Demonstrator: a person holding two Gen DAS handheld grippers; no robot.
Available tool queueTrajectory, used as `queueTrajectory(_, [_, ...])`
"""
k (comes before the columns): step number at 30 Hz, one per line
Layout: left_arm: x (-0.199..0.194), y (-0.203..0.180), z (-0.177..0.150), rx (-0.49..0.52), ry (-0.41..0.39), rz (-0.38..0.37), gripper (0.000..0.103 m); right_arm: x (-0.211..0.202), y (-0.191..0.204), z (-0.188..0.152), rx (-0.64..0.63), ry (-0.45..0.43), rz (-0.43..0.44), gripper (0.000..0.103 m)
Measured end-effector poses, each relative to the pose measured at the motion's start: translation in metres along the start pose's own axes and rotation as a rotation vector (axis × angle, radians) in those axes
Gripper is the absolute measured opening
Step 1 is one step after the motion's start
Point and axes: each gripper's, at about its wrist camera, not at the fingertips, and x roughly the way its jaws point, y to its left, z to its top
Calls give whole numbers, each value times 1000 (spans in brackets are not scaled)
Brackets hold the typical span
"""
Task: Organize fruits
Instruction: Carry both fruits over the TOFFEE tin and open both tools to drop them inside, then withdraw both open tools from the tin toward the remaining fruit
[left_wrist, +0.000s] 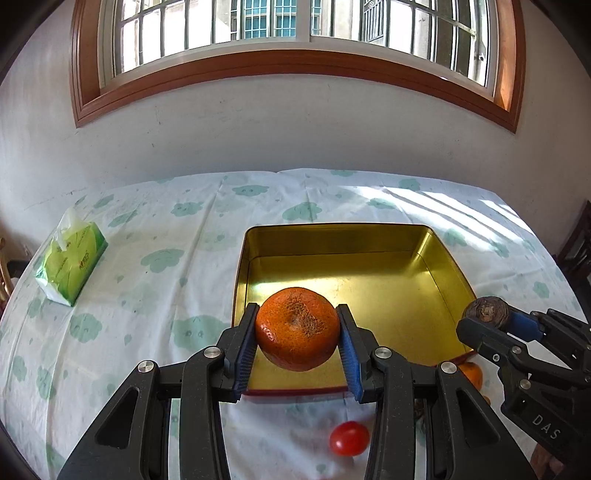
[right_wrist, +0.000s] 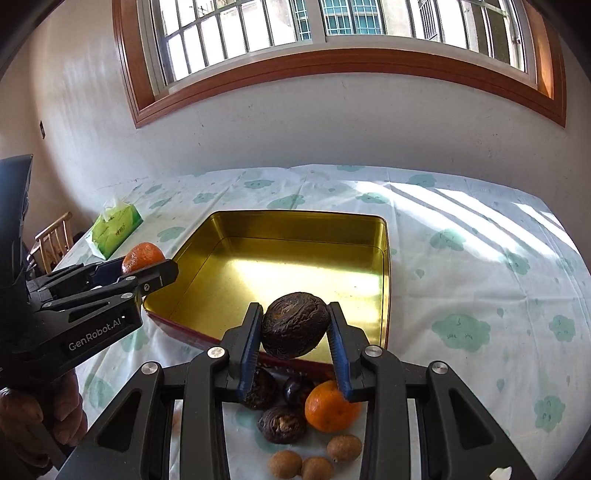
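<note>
My left gripper (left_wrist: 297, 334) is shut on an orange tangerine (left_wrist: 297, 328), held above the near left edge of a gold tin box (left_wrist: 436, 258). My right gripper (right_wrist: 294, 330) is shut on a dark wrinkled fruit (right_wrist: 295, 325) over the tin's (right_wrist: 384, 266) near rim. In the right wrist view the left gripper (right_wrist: 147, 271) shows at left with its tangerine (right_wrist: 142, 256). The left wrist view catches the right gripper (left_wrist: 495, 321) at right with the dark fruit (left_wrist: 485, 310). On the cloth before the tin lie another tangerine (right_wrist: 330, 408), dark fruits (right_wrist: 282, 424), small brown round fruits (right_wrist: 343, 446) and a red tomato (left_wrist: 349, 438).
A green tissue pack (left_wrist: 72, 258) lies on the cloud-patterned tablecloth (left_wrist: 147, 295) at far left. A wall with a wood-framed window (left_wrist: 295, 66) stands behind the table. A wooden chair (right_wrist: 55, 236) stands off the table's left side. A person's hand (right_wrist: 33, 417) holds the left gripper.
</note>
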Motion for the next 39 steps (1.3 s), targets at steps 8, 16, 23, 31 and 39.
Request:
queueTrajectory(8, [46, -2, 11, 43, 50, 56, 42, 40, -17, 9, 11, 55, -18, 32])
queueTrajectory(16, [67, 8, 8, 42, 76, 82, 42, 60, -21, 5, -1, 88, -15, 33])
queueTrajectory(23, [73, 11, 7, 47, 65, 94, 42, 62, -23, 8, 0, 75, -10, 36])
queueTrajectory(31, [62, 13, 12, 64, 22, 65, 52, 31, -29, 14, 35, -41, -27, 72])
queueTrajectory(39, [-7, 47, -3, -64, -146, 21, 71, -73, -40, -33, -4, -383, -75, 103])
